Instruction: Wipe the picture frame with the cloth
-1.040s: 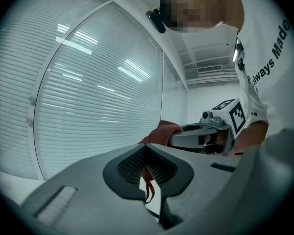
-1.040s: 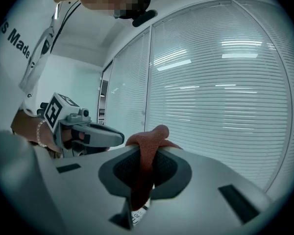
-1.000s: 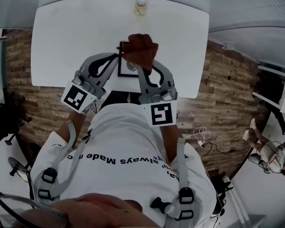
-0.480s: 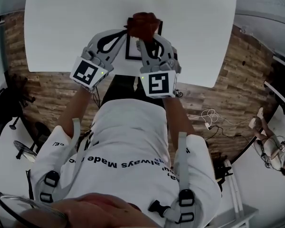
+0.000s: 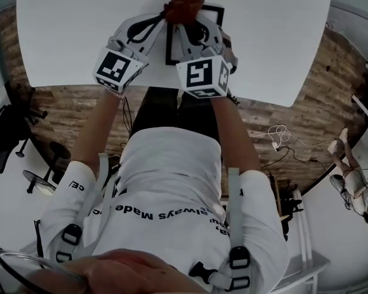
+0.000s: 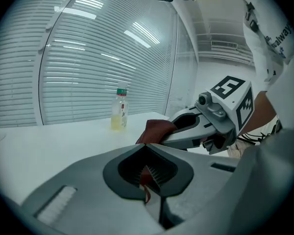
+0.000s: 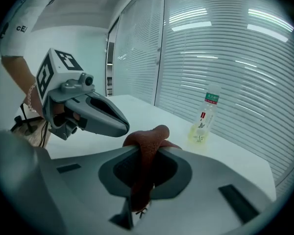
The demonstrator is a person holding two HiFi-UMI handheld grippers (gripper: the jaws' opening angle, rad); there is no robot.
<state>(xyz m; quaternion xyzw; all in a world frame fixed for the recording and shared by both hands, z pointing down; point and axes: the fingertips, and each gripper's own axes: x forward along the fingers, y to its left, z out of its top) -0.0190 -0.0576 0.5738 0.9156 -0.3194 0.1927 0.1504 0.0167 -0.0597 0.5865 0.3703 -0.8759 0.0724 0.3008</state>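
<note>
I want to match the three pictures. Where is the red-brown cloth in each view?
Head view: top centre, cloth where both tongs meet, by the picture frame.
Left gripper view: centre, bunched at the right gripper tip; a strip sits in the left gripper tongs.
Right gripper view: lower centre, clamped in its tongs.
Shared landmark: the white table; the bottle shows in gripper views only.

Left gripper (image 5: 164,18), right gripper (image 5: 185,28): light grey moulded shells, dark teardrop cut-outs, black ribbed pads inside jaws. Marker cube (image 5: 116,70) at near end of each: white, black square pattern. Wearer: white short-sleeved T-shirt (image 5: 172,176), dark lettering across it; grey harness straps (image 5: 233,207), black buckles.
</note>
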